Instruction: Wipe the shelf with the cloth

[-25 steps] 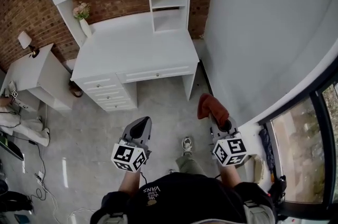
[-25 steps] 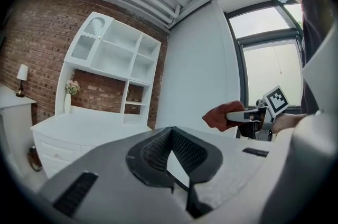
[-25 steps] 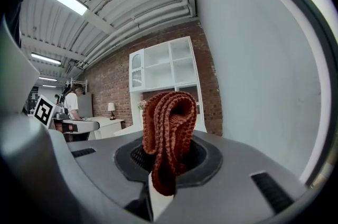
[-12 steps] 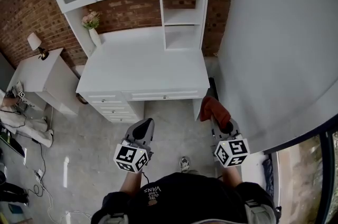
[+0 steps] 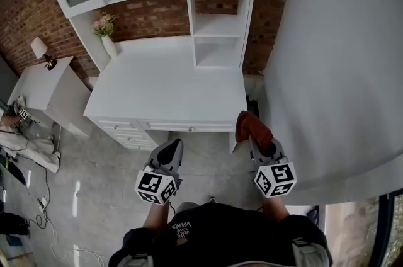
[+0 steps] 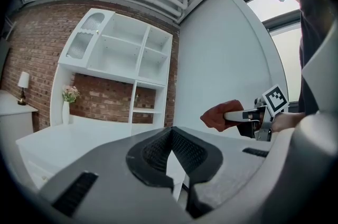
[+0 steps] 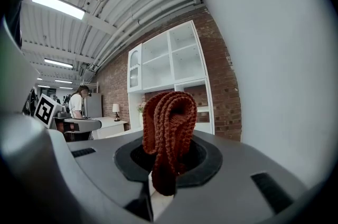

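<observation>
A white desk (image 5: 164,89) with a white shelf unit (image 5: 217,26) stands against the brick wall ahead. My right gripper (image 5: 255,136) is shut on a folded rust-red knitted cloth (image 5: 250,126), held just off the desk's front right corner. In the right gripper view the cloth (image 7: 169,133) stands up out of the closed jaws of the right gripper (image 7: 161,175), with the shelf unit (image 7: 174,70) behind it. My left gripper (image 5: 170,151) hangs in front of the desk drawers, shut and empty. In the left gripper view the left gripper (image 6: 171,136) points toward the shelf unit (image 6: 119,59).
A white vase of flowers (image 5: 106,33) stands at the desk's back left. A low white side table with a lamp (image 5: 44,51) is to the left, with cables on the floor there. A plain white wall (image 5: 334,58) closes the right side. A person (image 7: 79,104) stands far off.
The desk and shelf have come closer and lower in the head view. Both grippers hold their poses, the cloth still in the right one, now at the desk's front edge.
</observation>
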